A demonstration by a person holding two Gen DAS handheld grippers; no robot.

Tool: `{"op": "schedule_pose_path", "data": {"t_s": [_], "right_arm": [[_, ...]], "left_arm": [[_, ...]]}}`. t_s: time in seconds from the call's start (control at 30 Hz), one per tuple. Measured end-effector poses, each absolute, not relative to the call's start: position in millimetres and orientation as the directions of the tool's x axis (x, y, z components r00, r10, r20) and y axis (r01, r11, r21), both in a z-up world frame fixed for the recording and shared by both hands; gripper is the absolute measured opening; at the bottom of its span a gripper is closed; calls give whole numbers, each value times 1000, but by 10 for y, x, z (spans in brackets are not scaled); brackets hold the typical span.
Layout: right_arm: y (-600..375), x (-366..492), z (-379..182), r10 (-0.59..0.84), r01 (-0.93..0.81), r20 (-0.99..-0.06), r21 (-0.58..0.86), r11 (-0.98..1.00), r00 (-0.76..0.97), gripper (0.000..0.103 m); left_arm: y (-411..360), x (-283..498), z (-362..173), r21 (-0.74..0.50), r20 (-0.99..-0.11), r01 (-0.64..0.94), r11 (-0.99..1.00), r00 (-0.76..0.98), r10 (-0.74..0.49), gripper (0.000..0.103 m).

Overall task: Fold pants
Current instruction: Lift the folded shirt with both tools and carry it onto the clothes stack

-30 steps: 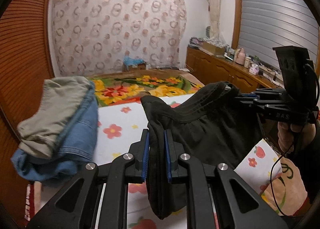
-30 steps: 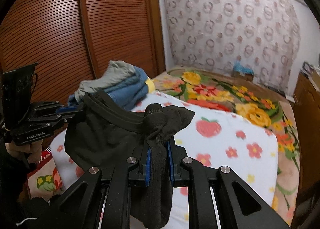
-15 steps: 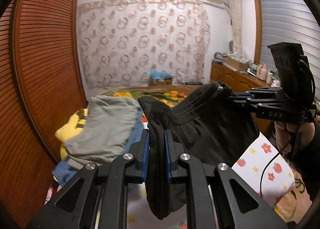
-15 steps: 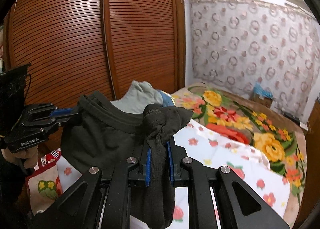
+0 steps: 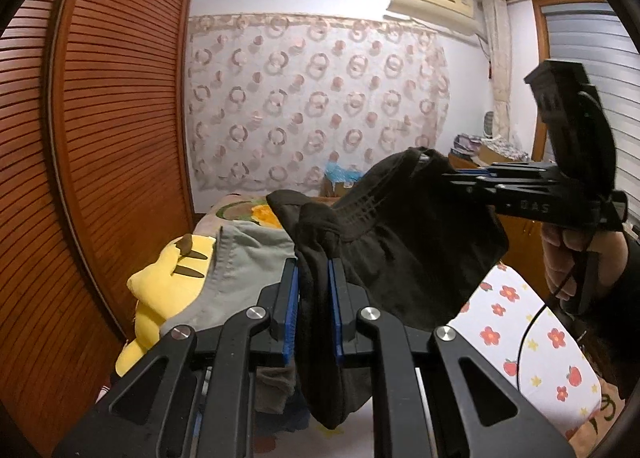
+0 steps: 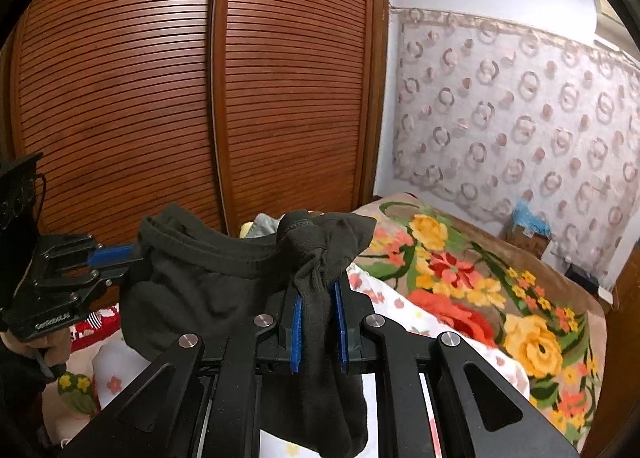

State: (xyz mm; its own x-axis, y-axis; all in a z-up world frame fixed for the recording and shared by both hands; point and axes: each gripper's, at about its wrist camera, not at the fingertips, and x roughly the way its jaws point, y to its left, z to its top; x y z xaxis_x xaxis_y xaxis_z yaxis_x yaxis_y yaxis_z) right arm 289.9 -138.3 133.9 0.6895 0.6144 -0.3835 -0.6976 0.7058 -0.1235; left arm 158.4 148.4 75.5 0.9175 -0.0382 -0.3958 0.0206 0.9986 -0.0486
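Both grippers pinch the black pants [image 5: 400, 258] at the waistband, left gripper [image 5: 313, 298] and right gripper [image 6: 318, 322] each clamped on bunched fabric, pants hanging between them above the bed [image 6: 460, 290].

The matte black two-finger left gripper [image 5: 313, 302], with blue ribbed pads and round silver screws on its angular linkage arms, is filling the lower frame. At right, the matching black right gripper [image 5: 460, 177] is showing pale lettering, a thin black cable, and a bare hand [image 5: 560, 258] in a dark sleeve.
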Motion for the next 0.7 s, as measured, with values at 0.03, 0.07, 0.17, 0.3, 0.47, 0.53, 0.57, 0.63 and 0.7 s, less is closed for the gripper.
{"op": "schedule_pose_path", "data": {"t_s": [0.03,0.07,0.17,0.3,0.47,0.53,0.57,0.63,0.7], "right_arm": [[-1341,2947,1338,616,-700,-385,-128,702,688,13],[-1283,3012,1341,617,-704,-388,-131,698,685,13],[-1135,3184,1334,622,-715,-398,-141,685,674,13],[-982,3396,1339,623,-727,-415,-158,668,663,13],[-836,3589,1326,619,-733,-423,-189,654,661,13],[-751,3679,1325,613,-732,-429,-199,652,663,13],[-703,3717,1323,612,-732,-433,-202,650,662,13],[-589,3790,1334,611,-737,-439,-213,641,659,13],[-472,3853,1336,610,-742,-445,-228,631,655,13]], "left_arm": [[1509,1588,748,-51,-395,16,999,918,-35,15],[1541,1589,740,-55,-394,9,998,918,-30,15],[1637,1601,715,-63,-396,-12,998,918,-14,15],[1702,1660,662,-64,-419,-22,998,908,-7,15],[1768,1741,594,-69,-440,-44,997,898,9,15],[1797,1770,581,-77,-443,-53,996,896,14,15],[1805,1772,575,-80,-443,-56,995,897,15,15],[1820,1767,564,-86,-441,-61,994,897,17,15],[1819,1767,554,-85,-441,-68,994,897,24,15]]}}
